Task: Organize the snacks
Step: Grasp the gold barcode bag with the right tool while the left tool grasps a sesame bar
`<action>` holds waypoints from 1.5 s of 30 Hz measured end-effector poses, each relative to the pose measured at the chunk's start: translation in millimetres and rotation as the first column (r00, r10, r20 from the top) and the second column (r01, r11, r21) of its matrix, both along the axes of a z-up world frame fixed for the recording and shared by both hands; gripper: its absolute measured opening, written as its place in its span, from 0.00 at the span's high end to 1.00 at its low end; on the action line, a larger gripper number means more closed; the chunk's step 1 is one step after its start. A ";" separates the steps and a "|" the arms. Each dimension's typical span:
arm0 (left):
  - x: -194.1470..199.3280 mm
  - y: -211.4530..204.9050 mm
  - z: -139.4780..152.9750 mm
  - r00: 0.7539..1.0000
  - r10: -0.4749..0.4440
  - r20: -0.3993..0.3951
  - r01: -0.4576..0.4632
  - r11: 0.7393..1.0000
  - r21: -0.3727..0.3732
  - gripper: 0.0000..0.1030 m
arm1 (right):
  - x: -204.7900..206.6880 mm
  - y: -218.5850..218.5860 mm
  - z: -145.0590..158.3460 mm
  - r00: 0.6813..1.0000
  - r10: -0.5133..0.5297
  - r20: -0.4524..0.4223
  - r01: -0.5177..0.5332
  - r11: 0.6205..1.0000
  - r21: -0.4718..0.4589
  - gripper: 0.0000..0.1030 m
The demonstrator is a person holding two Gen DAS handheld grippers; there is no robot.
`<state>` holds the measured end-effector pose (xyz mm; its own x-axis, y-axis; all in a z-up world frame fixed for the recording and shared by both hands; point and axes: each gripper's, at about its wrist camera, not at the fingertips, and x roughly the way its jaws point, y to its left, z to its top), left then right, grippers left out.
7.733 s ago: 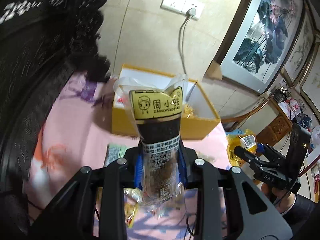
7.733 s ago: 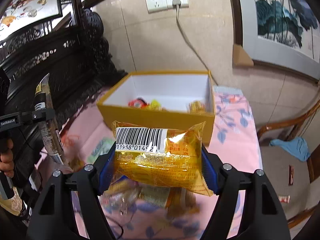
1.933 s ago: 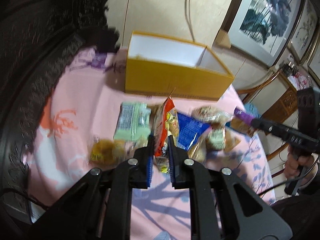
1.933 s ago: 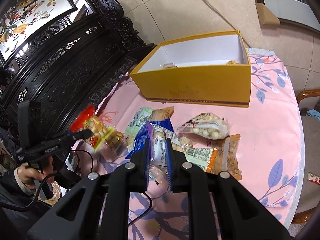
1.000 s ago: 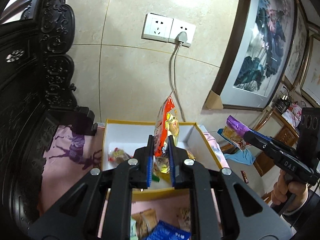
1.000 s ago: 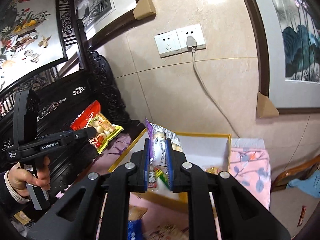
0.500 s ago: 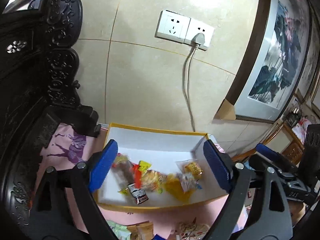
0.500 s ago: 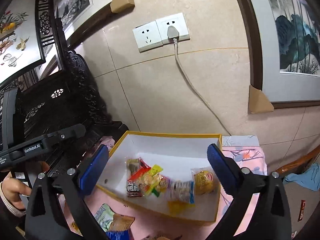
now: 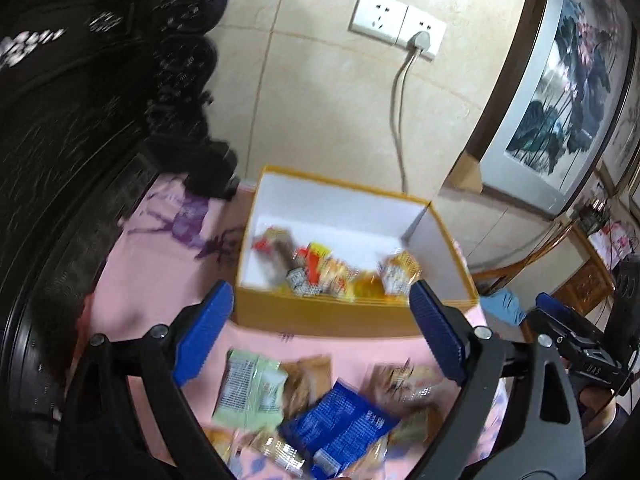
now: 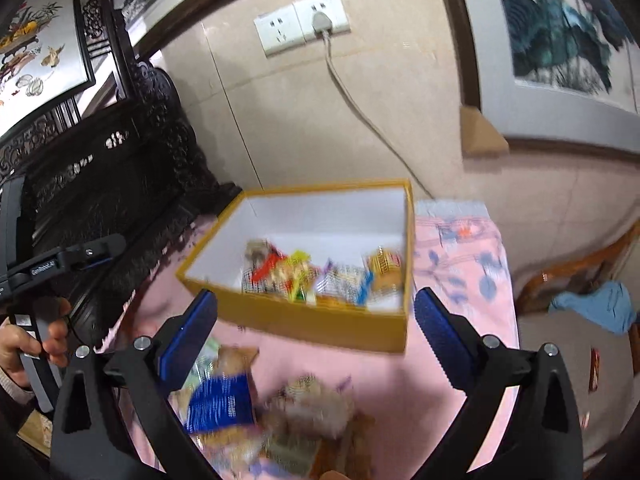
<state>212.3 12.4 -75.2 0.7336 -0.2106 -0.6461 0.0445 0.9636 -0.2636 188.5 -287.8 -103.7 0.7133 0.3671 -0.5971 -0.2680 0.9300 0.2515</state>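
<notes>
Now two empty wide-open tools [image 9: 320,336] [image 10: 316,332], one yellow box [image 9: 320,322], one blue packet [image 9: 340,424].

A home; framed paintings [image 9: 560,92]; carved dark furniture [image 10: 120,184].

Snack packets [image 10: 320,276] lie inside the yellow box [image 10: 320,322].

The table is covered by a pink tablecloth [image 9: 152,280] with a purple and blue branch print. On it stands a yellow cardboard box [image 9: 320,318] with white inner walls, close to the wall side. In front of the box, loose snack packets lie together on the cloth, among them a pale green packet [image 9: 248,392] and a blue packet [image 9: 340,424]; they are blurred.
</notes>
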 end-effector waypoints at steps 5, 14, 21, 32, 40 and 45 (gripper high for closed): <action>-39.0 13.9 -28.0 0.997 0.008 -0.074 -0.006 1.000 0.016 0.11 | -37.8 8.8 -38.6 0.992 0.105 -0.076 -0.110 0.992 -0.061 0.04; -93.8 28.9 -77.1 0.974 0.033 -0.224 -0.032 0.999 0.008 0.11 | -90.6 78.4 -95.6 0.859 0.492 -0.143 -0.509 0.786 -0.353 0.16; -104.1 27.9 -72.9 0.973 0.056 -0.226 -0.057 0.998 0.004 0.11 | -74.9 101.4 -136.6 0.701 0.668 -0.249 -0.667 0.490 -0.562 0.20; -119.4 30.4 -100.2 0.940 0.126 -0.317 -0.120 0.992 0.041 0.11 | -44.1 111.0 -162.3 0.504 0.767 -0.397 -0.805 0.252 -0.537 0.60; -99.5 11.3 -133.5 0.911 0.151 -0.384 -0.137 0.989 0.064 0.11 | -63.1 77.3 -151.6 0.700 0.633 -0.331 -0.709 0.556 -0.434 0.62; -77.5 1.3 -155.9 0.869 0.196 -0.454 -0.194 0.980 0.050 0.18 | -84.2 62.8 -145.7 0.786 0.537 -0.307 -0.618 0.697 -0.363 0.61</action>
